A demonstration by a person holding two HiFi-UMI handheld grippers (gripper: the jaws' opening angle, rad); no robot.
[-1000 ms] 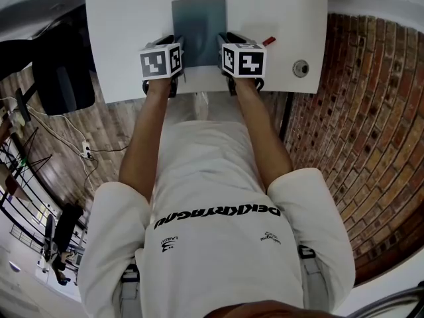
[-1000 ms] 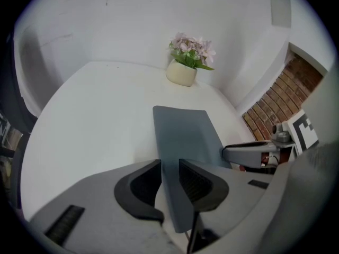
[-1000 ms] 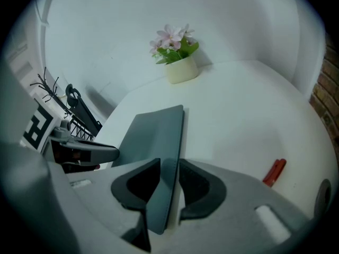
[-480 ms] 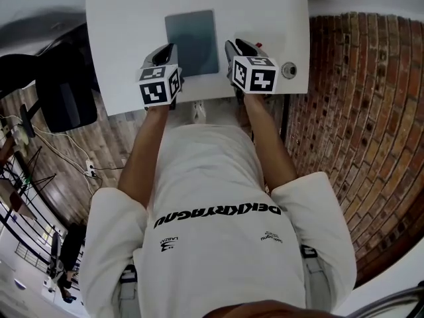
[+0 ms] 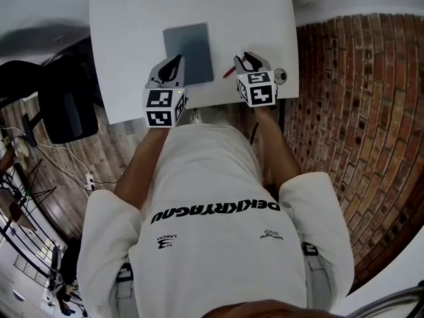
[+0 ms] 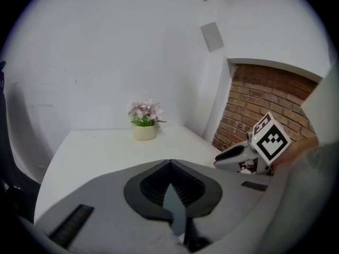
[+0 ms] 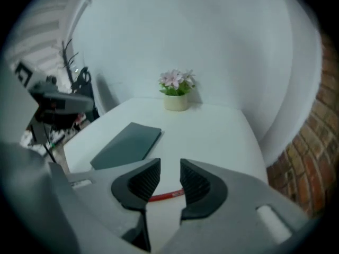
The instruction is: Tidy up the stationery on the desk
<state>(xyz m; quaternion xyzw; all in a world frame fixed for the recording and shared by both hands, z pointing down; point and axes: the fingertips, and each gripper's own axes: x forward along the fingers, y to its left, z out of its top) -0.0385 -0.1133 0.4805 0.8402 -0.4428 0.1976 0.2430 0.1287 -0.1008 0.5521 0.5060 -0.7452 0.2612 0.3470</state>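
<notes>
You've pulled both grippers back toward the near edge of the desk (image 5: pixel 126 32) — L gripper (image 5: pixel 174 61) now tipped nose-up at a corner of the grey pad (image 5: pixel 189 48), R gripper (image 5: pixel 249 58) shifted clear of it — red pen (image 5: pixel 229 73) showing between.

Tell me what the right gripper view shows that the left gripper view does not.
Only the right gripper view: a red pen, seen through the open claw of the right gripper, and the grey notebook lying flat. Only the left gripper view: the left gripper with its claw shut, and the right gripper's marker cube. Both: the flower pot and the white desk.
</notes>
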